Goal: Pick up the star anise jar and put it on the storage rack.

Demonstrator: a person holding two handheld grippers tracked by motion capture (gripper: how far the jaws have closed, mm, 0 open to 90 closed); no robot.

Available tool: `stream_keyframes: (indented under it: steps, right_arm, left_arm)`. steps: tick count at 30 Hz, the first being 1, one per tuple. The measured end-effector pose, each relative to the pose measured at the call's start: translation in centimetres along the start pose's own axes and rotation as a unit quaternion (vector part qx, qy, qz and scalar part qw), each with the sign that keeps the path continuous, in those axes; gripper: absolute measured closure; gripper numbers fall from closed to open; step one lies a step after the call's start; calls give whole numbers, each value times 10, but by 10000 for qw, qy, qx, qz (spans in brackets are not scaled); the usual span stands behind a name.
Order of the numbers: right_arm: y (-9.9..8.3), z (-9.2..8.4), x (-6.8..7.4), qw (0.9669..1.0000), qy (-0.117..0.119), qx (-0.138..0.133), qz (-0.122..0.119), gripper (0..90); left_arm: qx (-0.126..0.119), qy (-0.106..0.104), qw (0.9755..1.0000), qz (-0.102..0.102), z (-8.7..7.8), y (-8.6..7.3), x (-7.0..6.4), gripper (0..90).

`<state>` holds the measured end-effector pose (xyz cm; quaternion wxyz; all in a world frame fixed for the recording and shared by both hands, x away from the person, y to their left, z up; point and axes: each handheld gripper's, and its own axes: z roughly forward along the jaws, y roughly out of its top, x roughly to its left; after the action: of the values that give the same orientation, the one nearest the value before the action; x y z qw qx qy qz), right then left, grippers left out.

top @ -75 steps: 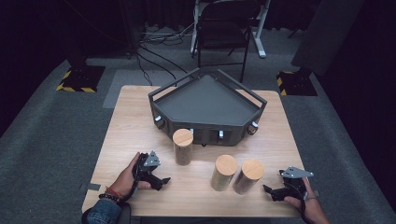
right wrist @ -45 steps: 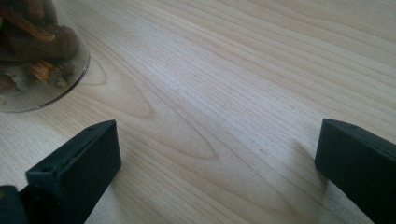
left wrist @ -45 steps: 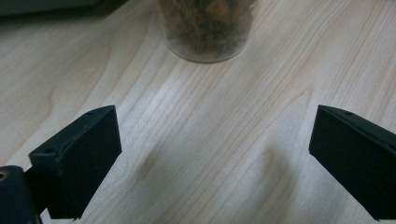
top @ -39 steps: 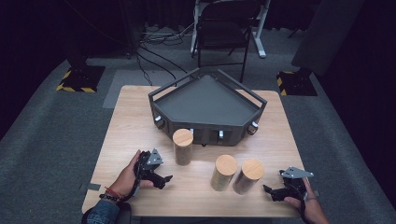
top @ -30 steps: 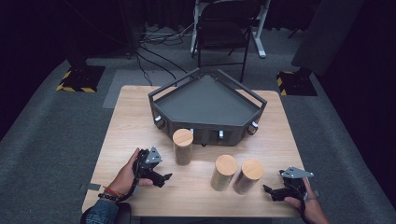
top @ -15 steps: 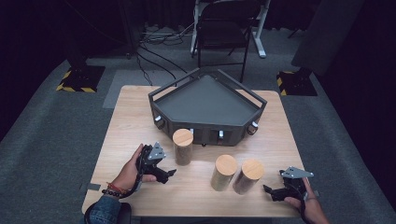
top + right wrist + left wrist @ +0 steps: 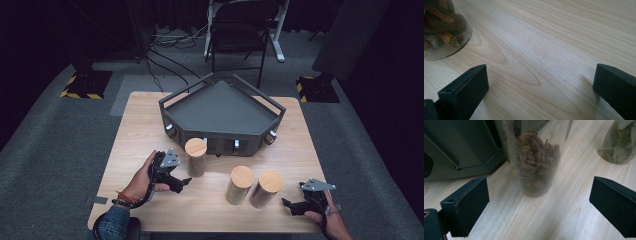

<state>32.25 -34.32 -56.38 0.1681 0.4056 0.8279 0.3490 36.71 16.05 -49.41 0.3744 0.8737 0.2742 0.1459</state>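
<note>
Upright on the wooden table (image 7: 125, 135), a clear jar with a wooden lid (image 7: 195, 156), packed with brown dried pieces, is faced by the left gripper (image 7: 181, 182), whose jaws are spread wide with the jar ahead between them, untouched. Just behind it a dark grey tray (image 7: 220, 107) is seen. Two more lidded jars (image 7: 252, 187) are set to its right. Near these, the right gripper (image 7: 289, 204) is held open over bare wood.

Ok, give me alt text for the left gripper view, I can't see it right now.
A clear glass jar of brown dried pieces stands on the pale wooden table, centred ahead of the open left gripper and untouched. A dark grey angular tray sits behind on the left, a second clear jar of leaves top right.
</note>
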Motion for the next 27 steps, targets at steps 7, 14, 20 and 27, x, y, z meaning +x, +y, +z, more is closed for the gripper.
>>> stream_keyframes:
  steps: [7,14,20,27]
  right_arm:
    - [0,0,0,10000,1,0,-1,0]
    - [0,0,0,10000,1,0,0,0]
    - [0,0,0,10000,1,0,-1,0]
    - [0,0,0,10000,2,0,0,0]
  left_arm:
    - [124,-29,9996,236,7,7,5,26]
    - [61,-81,9998,176,15,17,10,29]
    - [3,-108,9998,156,19,23,9,31]
    - [-125,-129,9998,40,23,29,8,45]
